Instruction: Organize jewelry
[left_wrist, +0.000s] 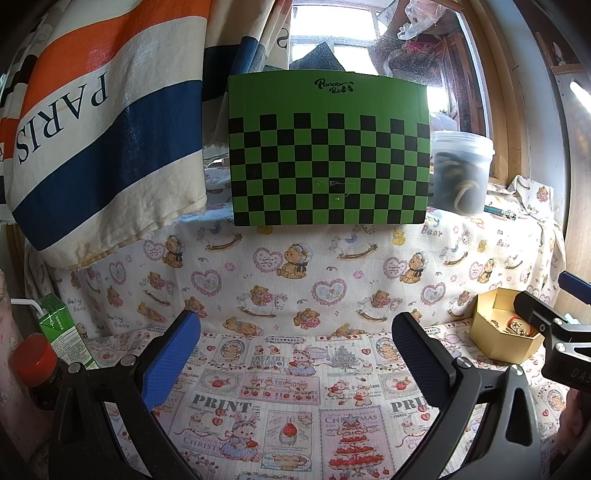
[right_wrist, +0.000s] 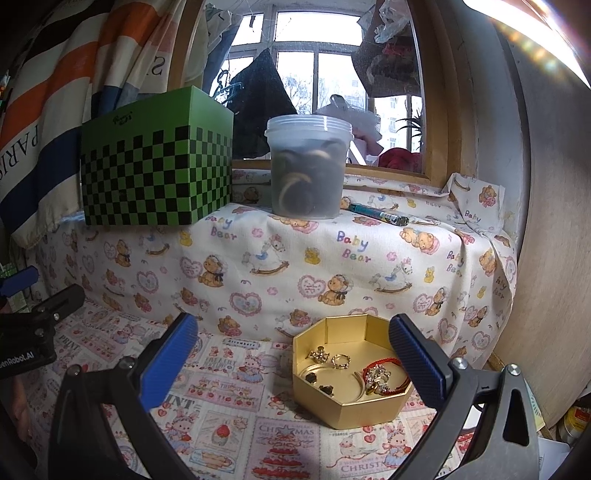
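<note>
In the left wrist view, the left gripper (left_wrist: 295, 354) is seen spread wide, with nothing held between its blue-padded fingers (left_wrist: 171, 360). Only the printed tablecloth (left_wrist: 280, 387) lies between and below them. Well ahead of the gripper, on a raised cloth-covered ledge, a green checkered box (left_wrist: 328, 155) is stood upright, and a lidded plastic tub (left_wrist: 461, 171) is set just beside it to the right. Far to the gripper's right, the gold hexagonal box (left_wrist: 496, 339) is found on the cloth, partly covered by the right gripper (left_wrist: 550, 314). To the left, a green carton (left_wrist: 64, 332) and a red-capped bottle (left_wrist: 35, 363) are seen.

In the right wrist view, the right gripper (right_wrist: 291, 354) is likewise held wide apart and empty. The gold hexagonal box (right_wrist: 354, 413) is placed just ahead, between the fingers but nearer the right one, which overlaps its right rim. Inside it, a ring (right_wrist: 340, 361), a red bracelet (right_wrist: 384, 373) and small earrings (right_wrist: 318, 382) are laid. A pen (right_wrist: 378, 213) is rested on the ledge beside the tub.
</note>
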